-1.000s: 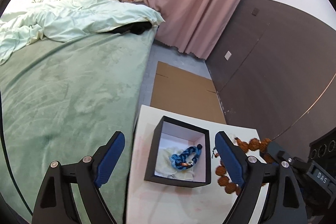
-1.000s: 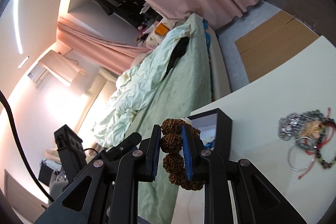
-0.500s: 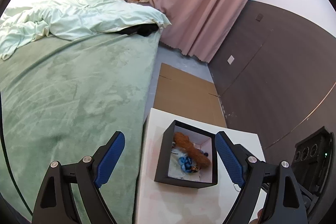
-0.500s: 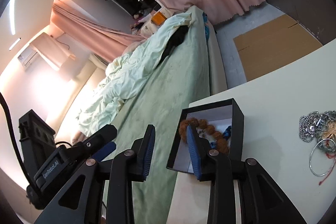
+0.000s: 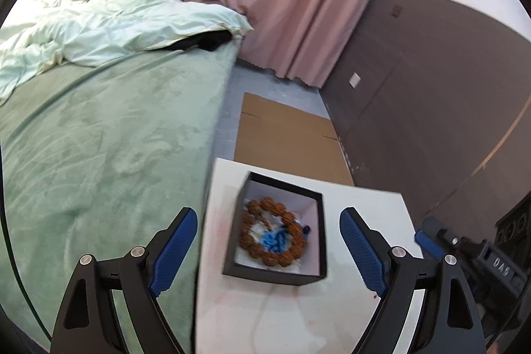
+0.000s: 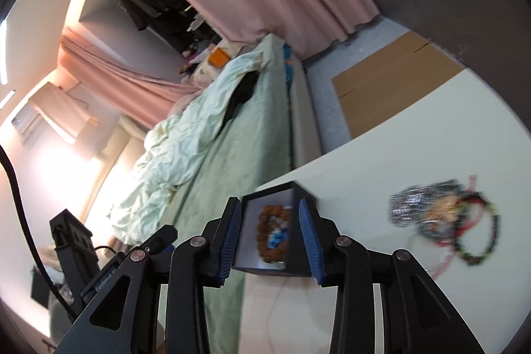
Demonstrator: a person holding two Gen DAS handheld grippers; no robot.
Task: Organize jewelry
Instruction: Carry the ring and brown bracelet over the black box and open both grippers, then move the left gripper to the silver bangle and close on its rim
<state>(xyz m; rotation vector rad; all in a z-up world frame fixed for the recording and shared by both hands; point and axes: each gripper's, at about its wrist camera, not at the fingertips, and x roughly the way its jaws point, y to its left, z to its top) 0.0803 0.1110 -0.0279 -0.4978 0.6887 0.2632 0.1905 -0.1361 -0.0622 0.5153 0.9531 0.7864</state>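
Observation:
A black box with a white lining (image 5: 275, 274) (image 6: 303, 257) stands at the left edge of the white table (image 5: 298, 320). Inside it a ring of large brown beads (image 5: 252, 211) (image 6: 264, 218) lies around a blue braided piece (image 5: 275, 241) (image 6: 275, 241). My left gripper (image 5: 268, 251) hangs open above and in front of the box, empty. My right gripper (image 6: 268, 238) is drawn back from the box, its jaws opening with nothing between them. A heap of loose jewelry (image 6: 441, 214), with silver chain, red cord and a dark bead bracelet, lies on the table to the right.
A bed with a green cover (image 5: 99, 155) and a pale duvet (image 5: 116, 25) runs along the table's left side. Flat cardboard (image 5: 285, 135) lies on the floor beyond the table. Pink curtains (image 5: 298, 5) and a brown wall (image 5: 431, 88) stand behind.
The right gripper let go of the brown bead bracelet into the box, opened, and drew back. The bracelet now lies in the box around the blue piece. The left gripper stayed open.

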